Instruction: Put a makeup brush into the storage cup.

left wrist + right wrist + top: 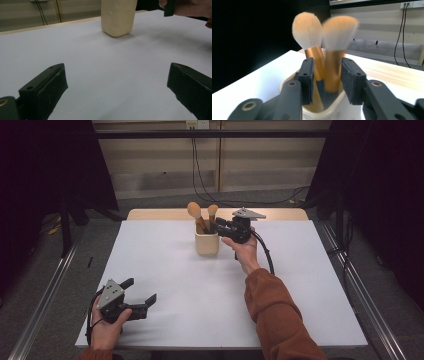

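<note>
A cream cup (pixel 206 243) stands at the far middle of the white table (pixel 300 295) and holds two makeup brushes with tan bristles, a left one (pixel 194 211) and a right one (pixel 212 210). My right gripper (pixel 216 226) reaches in from the right at the cup's rim. In the right gripper view its jaws (pixel 329 80) stand apart around the gold handles; the right brush (pixel 339 31) is blurred and stands loose between the pads, the left brush (pixel 307 31) leans by the left jaw. My left gripper (pixel 142 290) rests at the near left, open and with nothing in it (pixel 117 82).
The cup (pixel 117 17) shows far ahead in the left gripper view, with the right hand (pixel 190 7) beside it. A wooden strip (pixel 150 214) edges the table's far side. Cables hang down the back wall, and metal rails run along both sides of the table.
</note>
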The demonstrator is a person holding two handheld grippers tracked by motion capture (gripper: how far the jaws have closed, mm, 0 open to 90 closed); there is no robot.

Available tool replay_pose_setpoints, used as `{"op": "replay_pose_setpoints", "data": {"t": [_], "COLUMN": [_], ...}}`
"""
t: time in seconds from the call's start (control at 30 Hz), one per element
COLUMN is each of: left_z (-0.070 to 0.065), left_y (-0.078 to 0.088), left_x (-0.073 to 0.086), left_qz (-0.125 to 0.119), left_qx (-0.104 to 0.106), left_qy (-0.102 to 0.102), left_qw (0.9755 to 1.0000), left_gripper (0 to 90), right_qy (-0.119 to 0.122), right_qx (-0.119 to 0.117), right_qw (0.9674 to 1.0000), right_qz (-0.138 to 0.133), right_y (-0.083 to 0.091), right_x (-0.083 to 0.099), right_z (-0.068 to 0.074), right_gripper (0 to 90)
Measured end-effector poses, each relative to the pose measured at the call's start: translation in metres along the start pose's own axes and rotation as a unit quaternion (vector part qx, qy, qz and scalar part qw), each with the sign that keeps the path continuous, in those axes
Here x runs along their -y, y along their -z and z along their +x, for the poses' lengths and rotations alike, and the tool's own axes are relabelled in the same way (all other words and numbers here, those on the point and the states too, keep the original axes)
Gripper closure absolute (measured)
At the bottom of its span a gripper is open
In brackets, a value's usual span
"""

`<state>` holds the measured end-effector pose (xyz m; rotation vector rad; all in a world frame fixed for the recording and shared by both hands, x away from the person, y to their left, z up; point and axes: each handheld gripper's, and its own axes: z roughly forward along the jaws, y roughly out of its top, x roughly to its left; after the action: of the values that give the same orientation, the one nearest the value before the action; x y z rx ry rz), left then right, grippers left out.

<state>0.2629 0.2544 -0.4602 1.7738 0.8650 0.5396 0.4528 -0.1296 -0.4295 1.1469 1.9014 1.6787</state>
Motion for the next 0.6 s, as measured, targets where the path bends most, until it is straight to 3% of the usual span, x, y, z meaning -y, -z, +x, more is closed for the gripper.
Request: {"op": "replay_pose_setpoints", "data": {"t": [0.07, 0.13, 0.23, 0.3, 0.37, 0.43, 0.6], "left_z": [0.0, 0.0, 0.0, 0.001, 0.002, 0.001, 0.001], "left_y": [-0.001, -0.002, -0.003, -0.003, -0.003, -0.003, -0.004], "left_x": [0.0, -0.001, -0.001, -0.001, -0.001, -0.002, -0.002], "left_qz": [0.0, 0.0, -0.001, 0.0, 0.001, -0.001, -0.001], "left_qx": [0.0, 0.002, 0.002, 0.0, -0.001, -0.001, -0.004], "left_qy": [-0.002, 0.0, 0.003, 0.004, 0.003, 0.005, 0.008], "left_qw": [1.0, 1.0, 1.0, 1.0, 1.0, 1.0, 1.0], "left_gripper": [2.4, 2.4, 2.4, 2.3, 2.3, 2.4, 2.3], "right_qy": [0.0, 0.0, 0.01, 0.008, 0.015, 0.015, 0.018], "right_qx": [0.0, -0.001, -0.002, -0.001, -0.003, -0.006, -0.01], "right_qw": [1.0, 1.0, 0.9999, 0.9999, 0.9998, 0.9998, 0.9998], "right_qz": [-0.002, 0.001, 0.0, 0.008, 0.012, 0.014, 0.007], "right_y": [0.002, 0.004, 0.007, 0.008, 0.012, 0.014, 0.022], "right_x": [0.001, 0.002, 0.002, 0.002, 0.002, 0.002, 0.001], "right_z": [-0.001, -0.002, -0.003, -0.004, -0.004, -0.004, -0.002], "right_gripper": [56.9, 47.2, 44.0, 32.6, 32.4, 21.7, 13.1]}}
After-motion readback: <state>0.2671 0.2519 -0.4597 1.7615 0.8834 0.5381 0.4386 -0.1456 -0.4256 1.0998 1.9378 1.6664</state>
